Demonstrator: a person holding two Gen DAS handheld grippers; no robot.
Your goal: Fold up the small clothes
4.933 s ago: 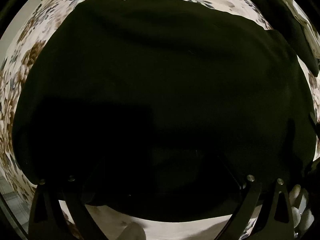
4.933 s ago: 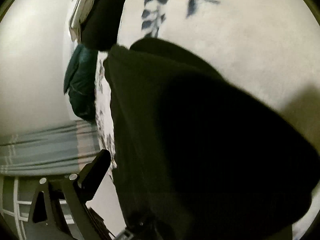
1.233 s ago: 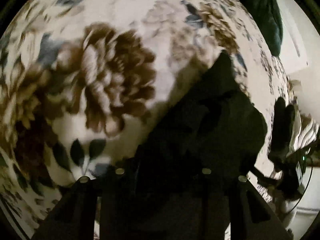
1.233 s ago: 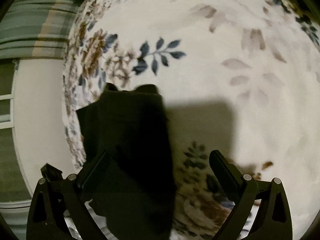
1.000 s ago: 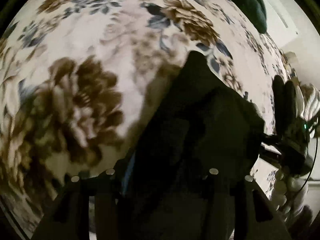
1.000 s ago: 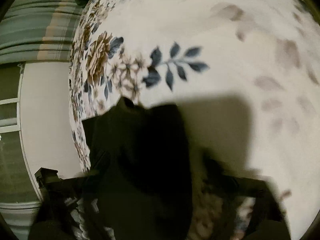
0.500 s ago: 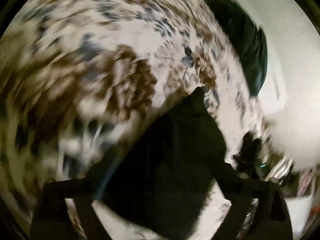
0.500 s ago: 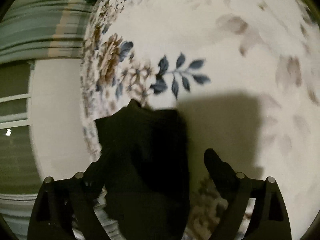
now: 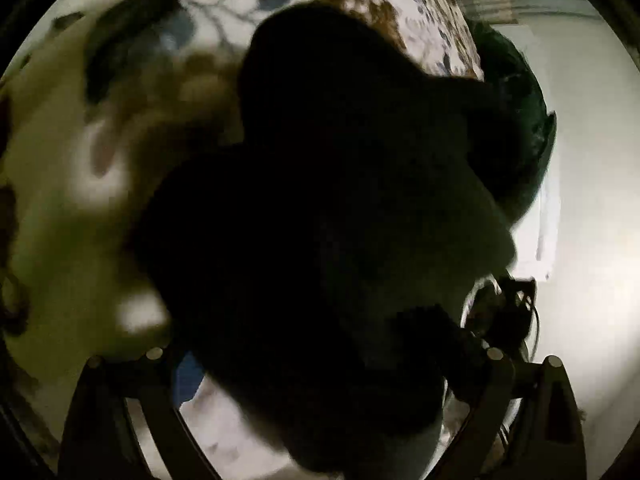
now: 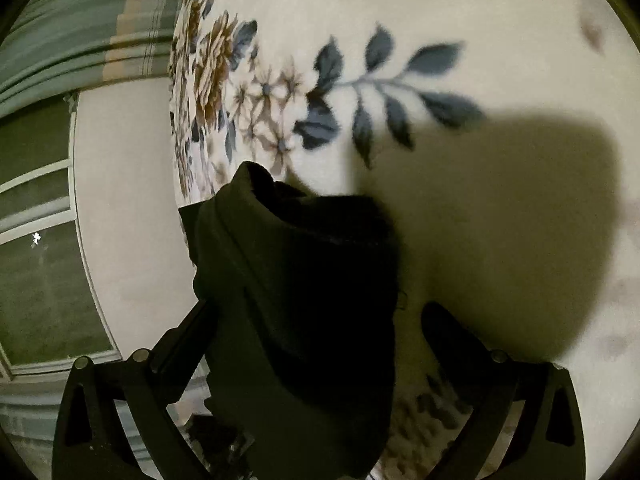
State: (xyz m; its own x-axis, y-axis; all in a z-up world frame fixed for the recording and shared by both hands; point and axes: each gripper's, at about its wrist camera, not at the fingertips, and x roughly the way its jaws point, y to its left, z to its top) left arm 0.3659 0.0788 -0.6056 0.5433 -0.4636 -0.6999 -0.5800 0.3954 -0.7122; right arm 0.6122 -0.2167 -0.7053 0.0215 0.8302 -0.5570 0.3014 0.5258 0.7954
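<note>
In the left wrist view, the black cloth lies bunched on the flowery blanket. A second ago the left tongs were pinched on this cloth. Now they stand wide apart, and the cloth only lies between the 2 fingers with nothing squeezing it. The picture is blurry, so its edges are hard to see. A dark green thing sits past the cloth, at the blanket's edge.

In the right wrist view, the same cloth is a thick folded lump. It lies close to the blanket's left edge, with the pale floor beyond. The right tongs were pinching it too; now they are opening, and the cloth lies loose between them. I think this fold is done and let go. To the right of the cloth the blanket is bare, so there is room to move. The left side is tight.
</note>
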